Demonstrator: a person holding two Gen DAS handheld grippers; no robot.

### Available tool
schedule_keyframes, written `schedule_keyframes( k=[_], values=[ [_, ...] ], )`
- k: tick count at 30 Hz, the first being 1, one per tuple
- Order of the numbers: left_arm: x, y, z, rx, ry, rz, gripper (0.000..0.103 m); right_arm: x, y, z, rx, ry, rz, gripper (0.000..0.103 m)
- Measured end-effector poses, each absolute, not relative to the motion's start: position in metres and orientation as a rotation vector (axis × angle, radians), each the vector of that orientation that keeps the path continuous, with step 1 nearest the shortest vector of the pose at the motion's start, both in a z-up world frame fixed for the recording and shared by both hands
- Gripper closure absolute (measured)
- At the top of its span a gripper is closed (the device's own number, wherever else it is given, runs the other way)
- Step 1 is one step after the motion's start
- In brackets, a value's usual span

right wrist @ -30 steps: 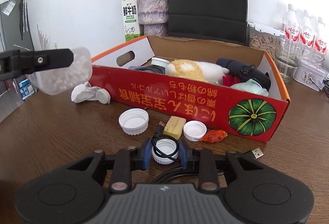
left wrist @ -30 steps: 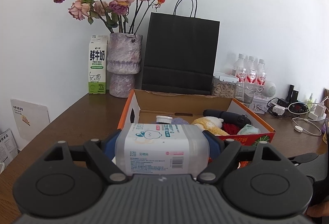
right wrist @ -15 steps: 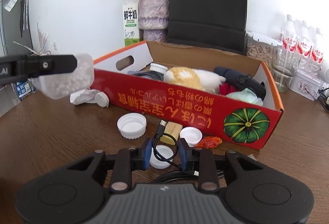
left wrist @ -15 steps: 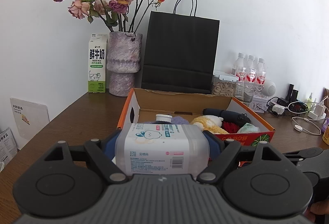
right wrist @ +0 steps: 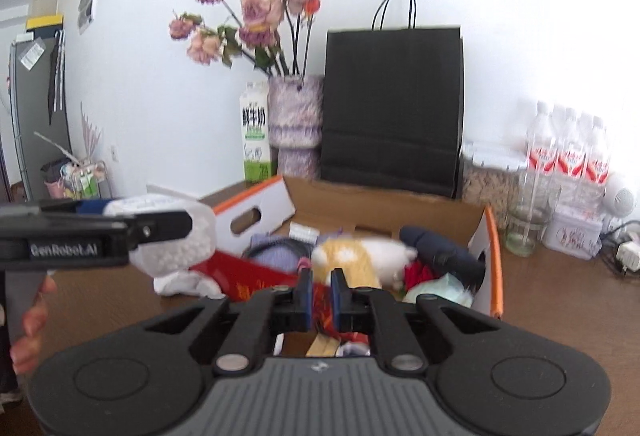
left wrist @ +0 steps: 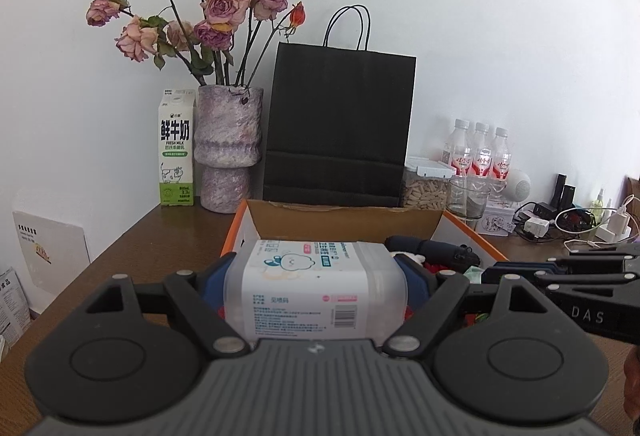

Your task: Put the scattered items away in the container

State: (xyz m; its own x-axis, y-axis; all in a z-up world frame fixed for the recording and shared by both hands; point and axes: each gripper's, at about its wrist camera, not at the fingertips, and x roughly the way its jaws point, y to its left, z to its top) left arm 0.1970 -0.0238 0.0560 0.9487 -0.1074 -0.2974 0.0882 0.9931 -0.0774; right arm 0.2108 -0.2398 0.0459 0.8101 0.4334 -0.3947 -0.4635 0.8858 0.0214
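Note:
My left gripper is shut on a translucent plastic box with a white label, held above the table by the near left corner of the orange-and-red cardboard box. In the right wrist view, the left gripper and its plastic box come in from the left. My right gripper hangs in front of the cardboard box, its jaws closing to a narrow slit with nothing visible between them. A plush toy and a dark umbrella lie inside.
Behind the cardboard box stand a milk carton, a vase of roses, a black paper bag and water bottles. Chargers and cables lie at the right. A crumpled white tissue lies on the table.
My right gripper has risen off the table, away from the caps and black cable, and its jaws have narrowed. The left gripper still holds the plastic box in place.

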Motion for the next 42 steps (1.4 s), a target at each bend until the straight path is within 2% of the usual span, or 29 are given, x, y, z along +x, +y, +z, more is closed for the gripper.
schedule_keyframes(
  k=[5, 8, 10, 12, 16, 22, 24, 25, 26, 33, 42],
  values=[
    [0.209, -0.029, 0.066, -0.069, 0.278, -0.105, 0.019, 0.228, -0.241, 0.070, -0.069, 0.348, 0.468, 0.095],
    [0.211, -0.027, 0.060, -0.075, 0.289, -0.111, 0.019, 0.231, -0.244, 0.064, -0.054, 0.391, 0.491, 0.085],
    [0.213, -0.024, 0.054, -0.084, 0.307, -0.107, 0.019, 0.230, -0.244, 0.050, -0.068, 0.441, 0.494, 0.074],
    [0.216, -0.021, 0.048, -0.094, 0.325, -0.104, 0.019, 0.232, -0.243, 0.030, -0.066, 0.507, 0.487, 0.069],
    [0.218, -0.018, 0.040, -0.096, 0.351, -0.104, 0.019, 0.245, -0.233, -0.001, -0.082, 0.603, 0.455, 0.069],
    [0.221, -0.016, 0.031, -0.093, 0.369, -0.095, 0.019, 0.259, -0.216, -0.017, -0.099, 0.642, 0.399, 0.069],
    [0.221, -0.016, 0.030, -0.095, 0.371, -0.096, 0.019, 0.260, -0.211, -0.020, -0.120, 0.650, 0.390, 0.072],
    [0.221, -0.016, 0.031, -0.096, 0.371, -0.097, 0.019, 0.260, -0.210, -0.021, -0.124, 0.654, 0.391, 0.078],
    [0.221, -0.015, 0.031, -0.097, 0.370, -0.098, 0.019, 0.260, -0.209, -0.021, -0.122, 0.655, 0.399, 0.078],
    [0.217, -0.015, 0.036, -0.102, 0.351, -0.098, 0.019, 0.243, -0.216, 0.003, -0.104, 0.554, 0.412, 0.079],
    [0.233, -0.028, 0.067, -0.080, 0.267, -0.110, 0.019, 0.249, -0.230, 0.060, -0.056, 0.381, 0.413, 0.079]
  ],
)
